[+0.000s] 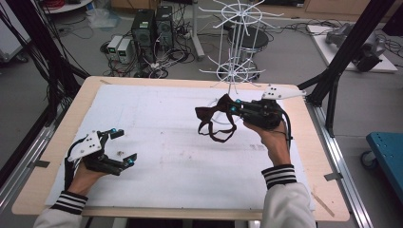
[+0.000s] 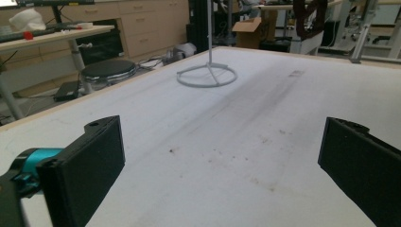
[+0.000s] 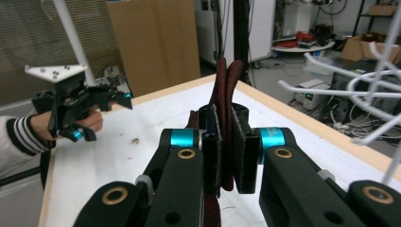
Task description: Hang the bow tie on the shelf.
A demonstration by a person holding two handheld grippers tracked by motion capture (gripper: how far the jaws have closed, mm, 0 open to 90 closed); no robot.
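While your right gripper (image 1: 227, 107) is clenched on a dark brown fabric strap with hanging loops (image 1: 212, 121), you hold it raised above the white-covered wooden table (image 1: 166, 142), near the ring base of the white wire display rack (image 1: 234, 66) at the far side. Your left gripper (image 1: 122, 145) rests low at the near left of the table, jaws spread wide, grasping nothing, well apart from the strap.

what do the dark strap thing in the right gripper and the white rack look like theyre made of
Strap: dark reddish-brown fabric, matte and slightly fuzzy between the right gripper pads; it hangs limp in loops, so probably woven or elastic cloth. Rack: thin white rods with a smooth, even coat, likely painted or coated metal wire, though plastic cannot be ruled out.
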